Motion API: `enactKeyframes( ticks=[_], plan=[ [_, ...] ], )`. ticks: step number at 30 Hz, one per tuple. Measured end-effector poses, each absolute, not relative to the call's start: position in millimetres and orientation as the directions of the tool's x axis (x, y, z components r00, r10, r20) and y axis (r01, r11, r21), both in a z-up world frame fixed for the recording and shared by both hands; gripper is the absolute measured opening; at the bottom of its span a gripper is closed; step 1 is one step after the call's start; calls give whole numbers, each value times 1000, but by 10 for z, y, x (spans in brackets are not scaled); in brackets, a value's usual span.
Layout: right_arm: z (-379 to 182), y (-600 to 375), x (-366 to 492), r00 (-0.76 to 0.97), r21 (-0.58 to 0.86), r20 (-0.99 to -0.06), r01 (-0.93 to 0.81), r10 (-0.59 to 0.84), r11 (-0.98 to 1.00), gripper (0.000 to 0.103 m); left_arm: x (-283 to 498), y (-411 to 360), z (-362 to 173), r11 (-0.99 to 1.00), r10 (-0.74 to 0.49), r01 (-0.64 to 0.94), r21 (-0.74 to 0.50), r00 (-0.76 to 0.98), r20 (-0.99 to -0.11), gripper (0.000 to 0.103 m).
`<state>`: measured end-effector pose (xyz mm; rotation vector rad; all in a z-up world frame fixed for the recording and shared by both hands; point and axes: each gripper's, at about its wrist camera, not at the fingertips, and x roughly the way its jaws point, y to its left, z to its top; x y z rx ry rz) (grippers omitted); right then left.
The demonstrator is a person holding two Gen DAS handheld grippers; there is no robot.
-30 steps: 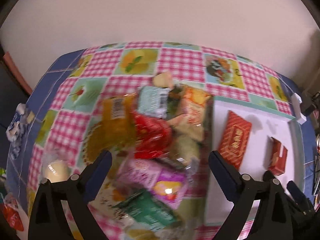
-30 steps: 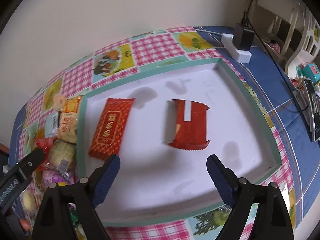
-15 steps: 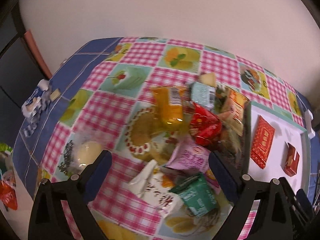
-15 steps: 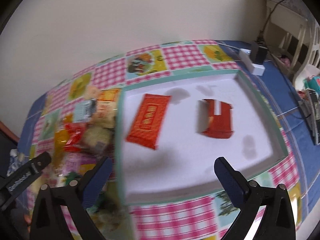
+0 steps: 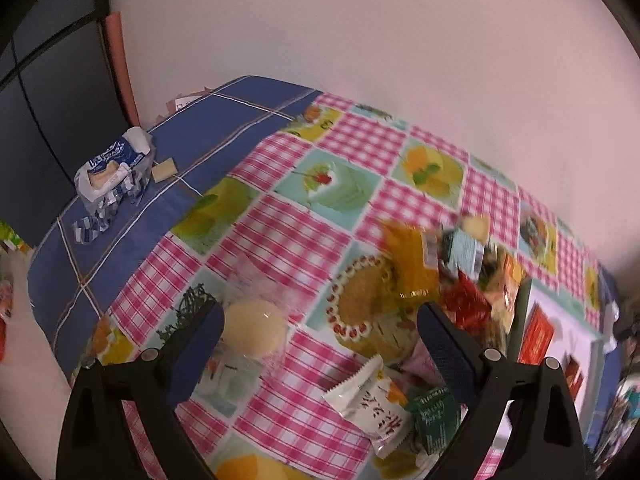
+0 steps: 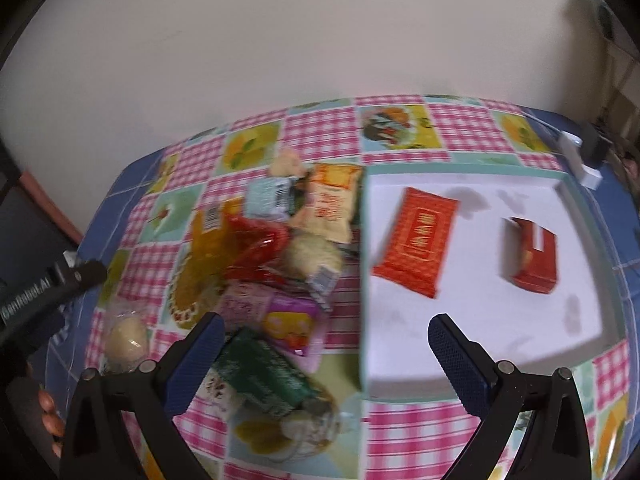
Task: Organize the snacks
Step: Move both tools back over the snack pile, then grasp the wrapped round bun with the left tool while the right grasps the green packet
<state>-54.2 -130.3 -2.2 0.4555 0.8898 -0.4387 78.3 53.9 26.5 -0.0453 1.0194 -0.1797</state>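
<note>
While both of my cameras look down on it, the counter (image 6: 400, 432) fills most of each view under a pink checked cloth with fruit and cake panels, its left end and right end showing blue cloth instead. The white tray (image 6: 472, 344) with a pale green rim lies toward the right end, and its near-left corner is blurred. In it I see a flat red packet (image 6: 418, 242) near the tray's left edge and a smaller red box (image 6: 534, 256) further right, well apart from each other; the box is smeared and I cannot read it. Just beside the tray's left rim sits the snack pile (image 6: 272, 240): orange, red, pale blue, purple and dark green wrappers overlapping, so several are half hidden and hard to tell apart. A round pale bun in clear wrap (image 5: 254, 330) lies alone nearer the left end, close to the counter's near edge. A torn blue and white wrapper (image 5: 110, 170) rests on the blue cloth at the far left corner.

My left gripper (image 5: 320, 340) has its fingers spread wide with nothing between them, above the cloth beside the bun. My right gripper (image 6: 326, 344) is likewise spread and empty, straddling the tray's left rim.
</note>
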Motion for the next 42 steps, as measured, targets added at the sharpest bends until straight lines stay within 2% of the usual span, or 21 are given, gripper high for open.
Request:
enactKeyframes(
  ticks=[5,9,15,17,21,26,28,29,30,35,42],
  plan=[
    [-71,-1145,-418,552,211,-825,498,-120,841,98,913,818,205,984,-178,91,-153,494,-851,98],
    [-160,-1082,-367,524,225,-848,490,-78,842,94,967,1006,135,986,-168,89,-143,499,-850,103],
    [-267,-1001,-313,475,227,-879,474,-31,851,93,1076,1264,-79,983,-183,57,-175,434,-882,103],
    [-296,-974,-297,457,214,-889,470,-29,857,93,1094,1281,-137,983,-183,55,-176,414,-892,103],
    [-377,-953,-285,424,206,-906,463,-12,862,84,1090,1187,-249,983,-182,76,-166,374,-909,103],
    [-488,-899,-255,379,182,-925,447,-2,876,84,1088,1080,-366,979,-200,111,-172,328,-923,103],
    [-532,-885,-237,367,175,-930,442,1,880,80,1109,1051,-455,978,-201,110,-175,302,-932,102],
    [-558,-883,-224,359,173,-933,440,4,881,76,1121,1040,-512,978,-202,110,-177,286,-937,99],
    [-587,-877,-204,353,172,-936,439,6,882,72,1136,1030,-558,978,-201,108,-177,275,-940,91],
    [-710,-898,-148,321,159,-947,441,10,883,68,1183,1002,-773,981,-187,92,-170,221,-957,73],
    [-809,-918,-109,307,152,-952,439,11,886,61,1204,981,-835,984,-170,86,-154,221,-960,69]
  ],
)
